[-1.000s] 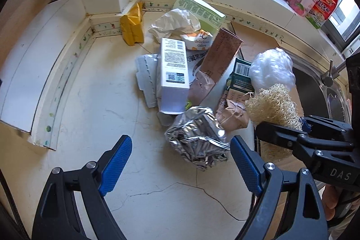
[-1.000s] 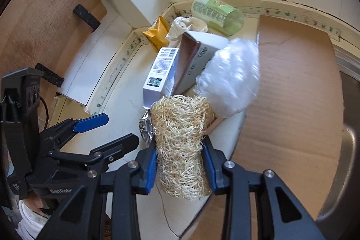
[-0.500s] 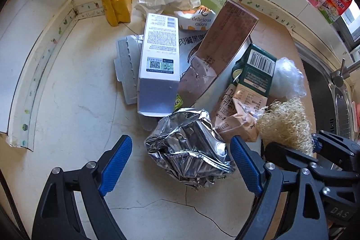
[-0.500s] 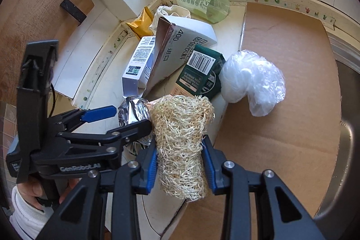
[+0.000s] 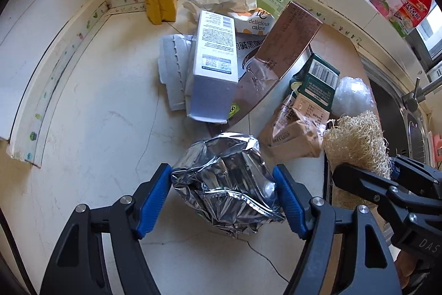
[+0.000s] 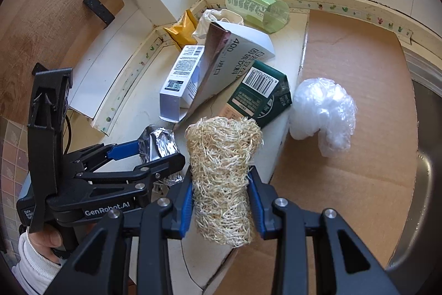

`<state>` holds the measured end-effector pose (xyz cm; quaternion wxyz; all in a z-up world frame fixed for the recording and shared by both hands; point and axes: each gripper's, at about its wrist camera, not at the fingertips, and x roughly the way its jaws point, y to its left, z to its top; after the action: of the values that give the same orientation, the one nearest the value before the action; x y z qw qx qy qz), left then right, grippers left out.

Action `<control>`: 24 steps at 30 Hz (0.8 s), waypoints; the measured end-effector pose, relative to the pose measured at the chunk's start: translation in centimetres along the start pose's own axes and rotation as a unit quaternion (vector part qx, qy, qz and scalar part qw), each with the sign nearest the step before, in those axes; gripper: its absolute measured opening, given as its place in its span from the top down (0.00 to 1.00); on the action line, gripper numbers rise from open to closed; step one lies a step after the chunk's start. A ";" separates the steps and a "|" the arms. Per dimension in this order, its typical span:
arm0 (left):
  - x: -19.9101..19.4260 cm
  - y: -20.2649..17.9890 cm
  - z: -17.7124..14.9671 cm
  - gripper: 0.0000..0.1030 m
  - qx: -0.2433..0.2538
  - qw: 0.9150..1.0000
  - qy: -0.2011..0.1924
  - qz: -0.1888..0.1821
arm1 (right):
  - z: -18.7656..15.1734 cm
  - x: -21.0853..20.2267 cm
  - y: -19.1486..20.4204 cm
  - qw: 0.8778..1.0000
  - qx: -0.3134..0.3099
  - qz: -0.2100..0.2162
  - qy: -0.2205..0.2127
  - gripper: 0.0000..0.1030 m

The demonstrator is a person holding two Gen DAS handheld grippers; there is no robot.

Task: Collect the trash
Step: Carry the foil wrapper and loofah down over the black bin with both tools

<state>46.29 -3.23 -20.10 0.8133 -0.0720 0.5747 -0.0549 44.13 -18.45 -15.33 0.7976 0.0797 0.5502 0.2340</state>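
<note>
Foil first: my left gripper [image 5: 223, 198] is clamped on the crumpled silver foil wrapper [image 5: 225, 192] at six o'clock on the cracked white tabletop [image 5: 91, 134]. My right gripper [image 6: 223, 205] squeezes the tan fibrous loofah scrubber [image 6: 222, 179]. Toward twelve o'clock lie the white barcoded carton [image 5: 214, 68], dark green box [image 6: 258, 93] and yellow foil pouch [image 5: 161, 2]; the clear crumpled plastic bag [image 6: 323, 112] rests on brown cardboard [image 6: 359, 156].
</note>
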 end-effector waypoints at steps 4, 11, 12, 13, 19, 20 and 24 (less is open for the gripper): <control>-2.3 -0.1 -0.9 0.29 0.012 1.000 -0.014 0.002 | -0.4 -0.9 1.1 1.000 -0.004 -0.001 -0.010 0.66; -7.3 -1.1 -3.4 0.29 0.057 0.997 -0.045 0.007 | -2.2 -3.4 3.7 0.999 -0.003 -0.004 -0.036 0.66; -8.0 -1.2 -3.9 0.29 0.062 0.997 -0.049 0.009 | -2.6 -3.7 4.1 0.999 -0.001 -0.003 -0.040 0.66; -8.8 -1.0 -4.4 0.29 0.066 0.996 -0.051 0.007 | -3.0 -4.3 4.6 0.999 0.000 -0.005 -0.045 0.66; -12.9 -0.1 -7.5 0.29 0.092 0.993 -0.071 0.003 | -6.2 -7.1 7.8 0.997 0.004 -0.009 -0.071 0.66; -13.6 0.0 -8.1 0.29 0.096 0.993 -0.073 0.004 | -6.9 -7.6 8.4 0.997 0.003 -0.010 -0.075 0.66; -16.5 0.6 -10.7 0.29 0.110 0.990 -0.084 -0.004 | -9.3 -9.6 10.5 0.996 0.000 -0.012 -0.090 0.66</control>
<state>30.69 -0.38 -8.44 0.8613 0.0110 0.4948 -0.1148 29.93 -14.84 -6.77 0.8466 0.0945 0.4769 0.2164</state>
